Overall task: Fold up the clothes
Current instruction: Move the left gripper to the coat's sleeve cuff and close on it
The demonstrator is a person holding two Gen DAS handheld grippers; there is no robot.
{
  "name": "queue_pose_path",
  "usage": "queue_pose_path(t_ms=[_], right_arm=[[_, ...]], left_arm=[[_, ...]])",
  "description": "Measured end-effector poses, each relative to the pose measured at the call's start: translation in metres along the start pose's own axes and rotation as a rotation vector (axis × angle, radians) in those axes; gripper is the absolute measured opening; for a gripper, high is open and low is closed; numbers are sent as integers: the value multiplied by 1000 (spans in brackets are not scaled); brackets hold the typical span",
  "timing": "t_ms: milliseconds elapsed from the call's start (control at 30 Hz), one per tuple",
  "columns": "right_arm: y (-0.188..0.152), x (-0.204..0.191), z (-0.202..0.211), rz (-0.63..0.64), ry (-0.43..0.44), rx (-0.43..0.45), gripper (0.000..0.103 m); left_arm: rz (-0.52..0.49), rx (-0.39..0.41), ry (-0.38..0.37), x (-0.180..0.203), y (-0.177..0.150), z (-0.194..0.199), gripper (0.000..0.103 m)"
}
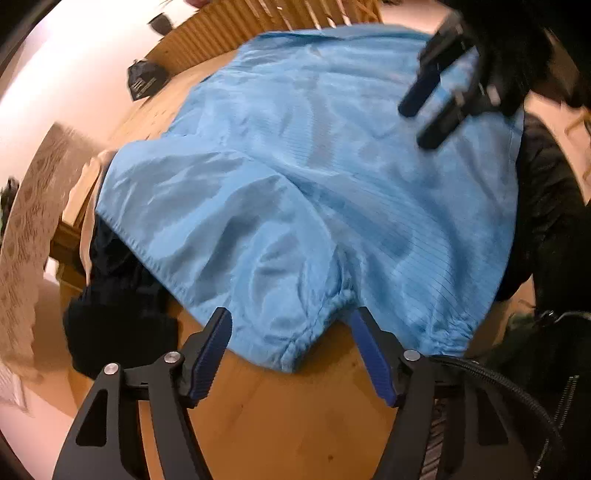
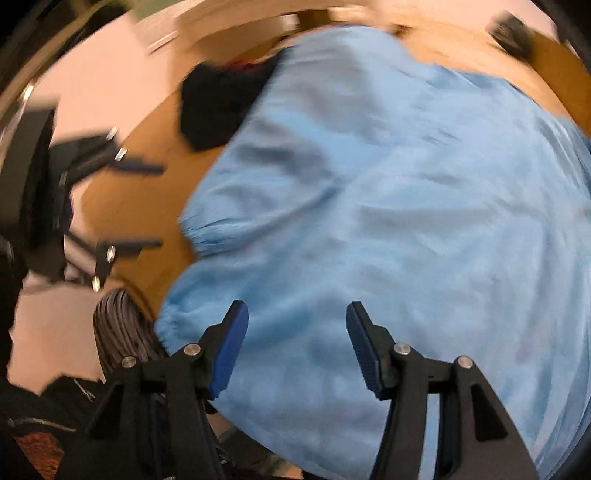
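Observation:
A light blue jacket (image 1: pixel 314 166) lies spread over the wooden table (image 1: pixel 277 413), one sleeve folded across its body with the elastic cuff (image 1: pixel 295 350) toward me. My left gripper (image 1: pixel 291 321) stands open at the table's near edge, its fingers on either side of that cuff and holding nothing. My right gripper (image 1: pixel 430 110) hovers open over the jacket's far right part. In the blurred right wrist view the jacket (image 2: pixel 406 206) fills the frame, the right gripper (image 2: pixel 297 314) is open above the cloth, and the left gripper (image 2: pixel 147 206) shows at the left, open.
A dark garment (image 1: pixel 118 295) lies partly under the jacket's left edge, also seen as the dark garment (image 2: pixel 218 107). A black bag (image 1: pixel 146 79) sits at the table's far left. A black jacket with a zip (image 1: pixel 546 369) lies at the right. A ribbed wooden panel (image 1: pixel 229 29) stands behind.

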State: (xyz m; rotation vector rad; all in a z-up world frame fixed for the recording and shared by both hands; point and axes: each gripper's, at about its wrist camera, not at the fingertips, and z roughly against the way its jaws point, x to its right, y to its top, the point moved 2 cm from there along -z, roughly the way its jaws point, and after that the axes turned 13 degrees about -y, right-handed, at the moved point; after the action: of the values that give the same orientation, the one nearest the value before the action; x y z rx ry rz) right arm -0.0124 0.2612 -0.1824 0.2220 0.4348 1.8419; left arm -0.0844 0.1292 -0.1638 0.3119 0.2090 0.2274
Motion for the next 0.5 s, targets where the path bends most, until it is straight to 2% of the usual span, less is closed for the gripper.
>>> queue_pose_path(t_ms=[100, 300, 400, 500], right_arm=[[-12, 15, -1, -49, 8, -21, 55], [-14, 20, -14, -36, 6, -31, 55], [-13, 16, -15, -23, 19, -28, 55], [-16, -3, -20, 13, 48, -39, 55]], left_arm=[[-34, -32, -7, 6, 9, -13, 67], [-61, -79, -68, 11, 22, -31, 67], [-33, -117, -72, 6, 23, -42, 67], [12, -140, -120, 0, 18, -48, 67]])
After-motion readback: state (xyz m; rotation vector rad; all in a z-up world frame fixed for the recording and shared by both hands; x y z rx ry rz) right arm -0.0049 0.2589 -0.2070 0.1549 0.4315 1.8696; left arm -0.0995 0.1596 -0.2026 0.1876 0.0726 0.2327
